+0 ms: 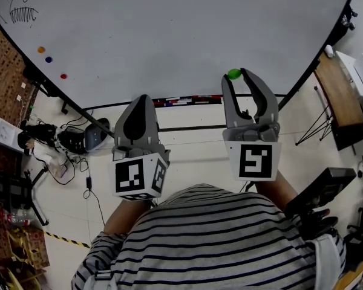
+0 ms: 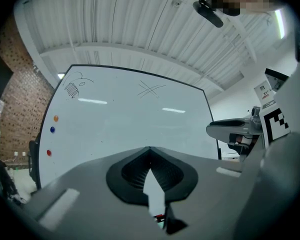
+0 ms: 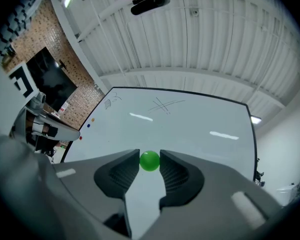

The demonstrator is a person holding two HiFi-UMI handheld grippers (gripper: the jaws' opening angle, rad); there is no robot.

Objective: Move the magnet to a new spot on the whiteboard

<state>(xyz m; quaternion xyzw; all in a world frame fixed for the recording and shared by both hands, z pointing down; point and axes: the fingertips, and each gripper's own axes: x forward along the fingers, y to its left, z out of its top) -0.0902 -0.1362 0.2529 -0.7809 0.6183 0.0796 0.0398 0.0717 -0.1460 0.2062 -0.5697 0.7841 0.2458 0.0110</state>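
Note:
A small green round magnet [image 3: 150,161] sits pinched between the fingertips of my right gripper [image 3: 150,160], which is shut on it. In the head view the magnet [image 1: 233,74] is at the lower edge of the whiteboard [image 1: 169,29], with the right gripper [image 1: 236,74] pointing up at the board. Whether the magnet touches the board I cannot tell. My left gripper [image 1: 140,99] hangs lower, just below the board's bottom edge. Its jaws meet at the tip [image 2: 150,148] with nothing between them.
Orange [image 1: 41,49], blue [image 1: 48,59] and red [image 1: 63,76] magnets sit at the board's left, under a fish sketch [image 1: 19,8]. The board's ledge [image 1: 187,100] carries markers. Cables and gear [image 1: 66,141] lie on the floor at left, and a wooden table [image 1: 339,98] stands at right.

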